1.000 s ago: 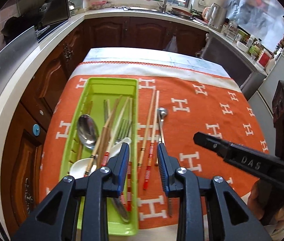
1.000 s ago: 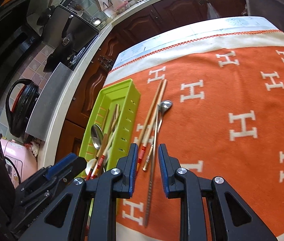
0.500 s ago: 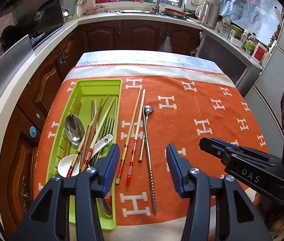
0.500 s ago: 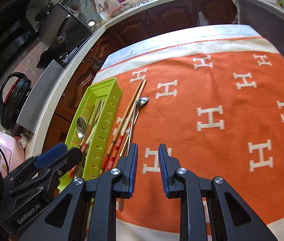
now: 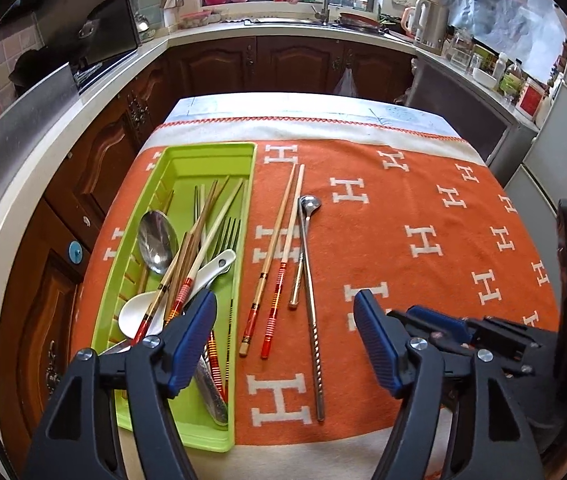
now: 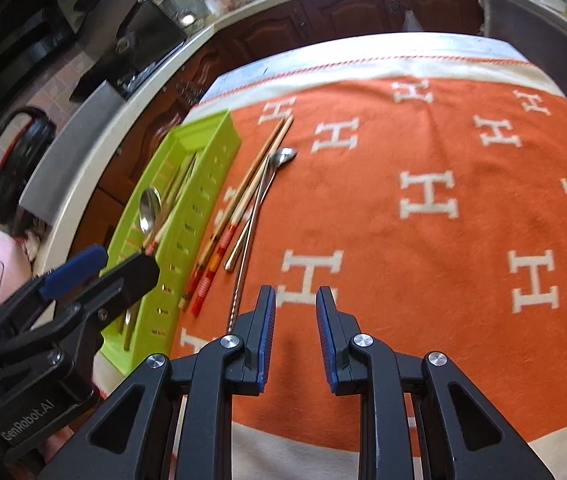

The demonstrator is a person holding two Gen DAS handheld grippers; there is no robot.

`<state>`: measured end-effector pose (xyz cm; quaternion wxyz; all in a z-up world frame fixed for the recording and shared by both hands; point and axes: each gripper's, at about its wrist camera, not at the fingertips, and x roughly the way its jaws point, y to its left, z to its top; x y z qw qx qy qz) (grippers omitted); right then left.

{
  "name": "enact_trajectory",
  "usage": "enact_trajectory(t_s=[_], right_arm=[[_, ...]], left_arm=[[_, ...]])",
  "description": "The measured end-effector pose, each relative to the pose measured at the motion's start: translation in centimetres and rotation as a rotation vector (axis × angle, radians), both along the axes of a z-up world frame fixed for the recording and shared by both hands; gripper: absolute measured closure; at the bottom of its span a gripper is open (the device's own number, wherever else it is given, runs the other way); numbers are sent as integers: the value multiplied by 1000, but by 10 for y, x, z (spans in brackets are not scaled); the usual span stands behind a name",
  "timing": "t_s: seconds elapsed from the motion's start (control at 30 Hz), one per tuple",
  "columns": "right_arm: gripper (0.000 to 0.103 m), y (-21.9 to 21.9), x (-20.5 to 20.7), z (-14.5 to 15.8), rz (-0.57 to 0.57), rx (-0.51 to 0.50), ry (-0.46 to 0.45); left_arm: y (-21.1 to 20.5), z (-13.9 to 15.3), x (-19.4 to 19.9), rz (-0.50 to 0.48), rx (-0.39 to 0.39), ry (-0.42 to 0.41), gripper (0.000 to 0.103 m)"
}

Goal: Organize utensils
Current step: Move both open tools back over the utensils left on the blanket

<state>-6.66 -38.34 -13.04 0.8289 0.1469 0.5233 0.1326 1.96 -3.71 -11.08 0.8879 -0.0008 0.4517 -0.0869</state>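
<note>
So the lime green tray (image 5: 211,152) sits on the left of the orange H-pattern cloth (image 5: 423,208) over the table, already stuffed with a metal spoon (image 5: 158,240), forks, chopsticks and a white ceramic spoon (image 5: 139,312). Just right of it, loose on the cloth: two red-ended chopsticks (image 5: 271,268) and a long-handled steel spoon (image 5: 309,280). The left gripper (image 5: 283,336) hangs above their near ends, jaws just spread wide, nothing between. The right gripper (image 6: 295,328) is nearly closed on nothing, right of them.

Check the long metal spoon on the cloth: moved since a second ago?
No. Long metal spoon lies beside the red-ended chopsticks as before, handle tip by the same white H of the cloth.
</note>
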Motion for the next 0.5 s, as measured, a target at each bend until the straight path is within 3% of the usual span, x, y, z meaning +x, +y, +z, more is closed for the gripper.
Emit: enact_trajectory(t_s=[0.33,0.5], right_arm=[[76,40,4,-20,85,-37,-7],[75,57,10,-34,96,-106,-25]], left_arm=[[38,-14,3,114,-17,1,33],[48,-17,5,134,-23,1,33]])
